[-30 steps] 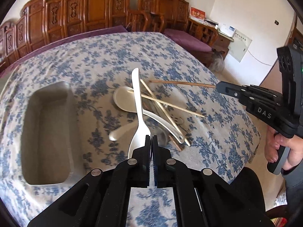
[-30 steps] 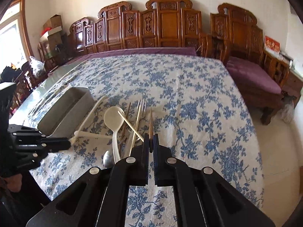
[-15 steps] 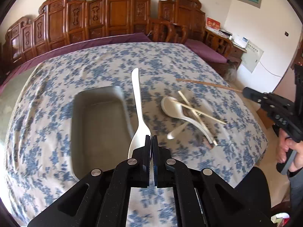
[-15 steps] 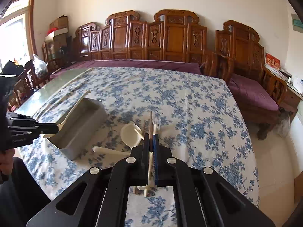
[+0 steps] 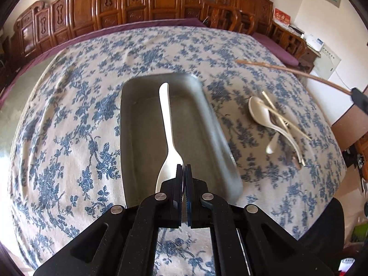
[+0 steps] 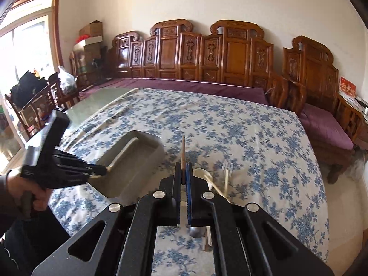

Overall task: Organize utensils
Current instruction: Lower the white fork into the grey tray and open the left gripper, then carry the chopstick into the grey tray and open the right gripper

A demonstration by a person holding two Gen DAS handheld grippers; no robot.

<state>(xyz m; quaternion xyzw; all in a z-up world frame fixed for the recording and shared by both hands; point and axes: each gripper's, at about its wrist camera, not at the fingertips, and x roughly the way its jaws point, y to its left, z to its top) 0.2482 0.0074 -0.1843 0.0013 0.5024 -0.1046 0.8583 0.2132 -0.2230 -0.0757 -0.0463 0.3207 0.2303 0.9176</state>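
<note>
My left gripper [image 5: 184, 169] is shut on the bowl end of a white spoon [image 5: 167, 124], held over the grey rectangular tray [image 5: 207, 115]; the handle points away over the tray's inside. In the right wrist view the left gripper [image 6: 103, 170] holds the spoon [image 6: 123, 151] above the tray [image 6: 138, 174]. My right gripper [image 6: 183, 168] is shut on a brown wooden chopstick [image 6: 183, 154], raised above the table right of the tray; the chopstick also shows in the left wrist view [image 5: 289, 72]. A white ceramic spoon [image 5: 262, 115] and pale chopsticks [image 5: 283, 120] lie in a pile.
The table carries a blue floral cloth [image 5: 76, 124]. A clear fork [image 6: 226, 174] and a metal spoon [image 6: 197, 231] lie in the pile under my right gripper. Carved wooden benches with purple cushions [image 6: 322, 124] stand along the far and right sides.
My left gripper has carried the white spoon from the pile leftward to above the tray. My right gripper has lifted the brown chopstick higher and moved towards the tray.
</note>
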